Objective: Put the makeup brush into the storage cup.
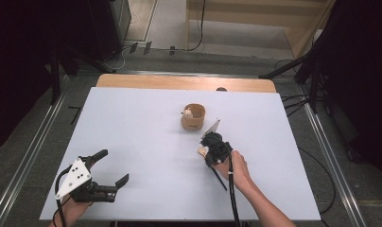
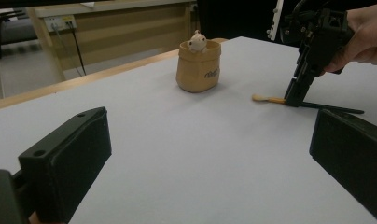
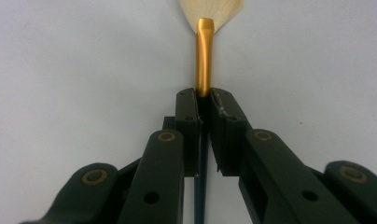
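right claw (image 3: 203,100) clamped on a brush (image 3: 205,56), gold ferrule and pale bristles over white table (image 3: 84,70).

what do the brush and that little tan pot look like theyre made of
Brush: a ferrule with a satin gold sheen, likely metal, pale soft bristles, and a dark thin handle, material unclear. Tan pot: matte, sack-shaped with a rolled rim, perhaps ceramic or resin; hard to tell.

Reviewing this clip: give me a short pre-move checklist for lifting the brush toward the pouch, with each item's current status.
1. Right tool shut on the brush: ok, jaws pinch its handle by the gold ferrule.
2. Brush off the table: not ok, it lies flat.
3. Pouch upright: ok.
4. Room inside the pouch: cannot tell, a small figure sits at its mouth.
5. Left tool out of the path: ok, open, near the table's front left.
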`<state>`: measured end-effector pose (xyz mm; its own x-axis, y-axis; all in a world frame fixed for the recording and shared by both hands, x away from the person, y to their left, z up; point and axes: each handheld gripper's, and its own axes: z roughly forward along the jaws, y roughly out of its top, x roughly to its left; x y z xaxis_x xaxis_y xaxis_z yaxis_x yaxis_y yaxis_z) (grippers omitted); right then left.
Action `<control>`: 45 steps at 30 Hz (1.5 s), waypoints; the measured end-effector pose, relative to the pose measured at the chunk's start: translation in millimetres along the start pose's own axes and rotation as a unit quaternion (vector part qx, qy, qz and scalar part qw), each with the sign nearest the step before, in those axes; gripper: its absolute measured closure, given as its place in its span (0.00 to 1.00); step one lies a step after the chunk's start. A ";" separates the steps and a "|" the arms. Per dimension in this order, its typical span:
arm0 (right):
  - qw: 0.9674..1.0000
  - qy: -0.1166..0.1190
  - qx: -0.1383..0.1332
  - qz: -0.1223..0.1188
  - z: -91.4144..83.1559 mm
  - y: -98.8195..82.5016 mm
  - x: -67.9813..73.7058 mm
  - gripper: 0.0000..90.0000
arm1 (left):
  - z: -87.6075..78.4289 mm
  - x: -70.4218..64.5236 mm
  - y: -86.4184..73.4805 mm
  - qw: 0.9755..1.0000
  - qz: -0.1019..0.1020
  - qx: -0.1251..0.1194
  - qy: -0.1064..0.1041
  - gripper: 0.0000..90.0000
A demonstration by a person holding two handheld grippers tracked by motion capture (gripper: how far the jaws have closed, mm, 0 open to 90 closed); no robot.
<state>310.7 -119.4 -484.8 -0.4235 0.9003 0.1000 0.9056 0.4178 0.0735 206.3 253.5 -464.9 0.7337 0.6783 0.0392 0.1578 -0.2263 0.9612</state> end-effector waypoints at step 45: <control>0.996 0.024 -0.089 -0.018 -37.7 -7.6 -10.8 0.94 | 0.3 0.6 -0.1 1.000 -0.001 0.005 0.001 0.00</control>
<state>307.5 -136.9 -449.0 -0.4606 0.8764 0.1410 0.8727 0.4181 0.2523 206.9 253.7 -465.1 0.7323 0.6800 0.0380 0.1651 -0.2314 0.9587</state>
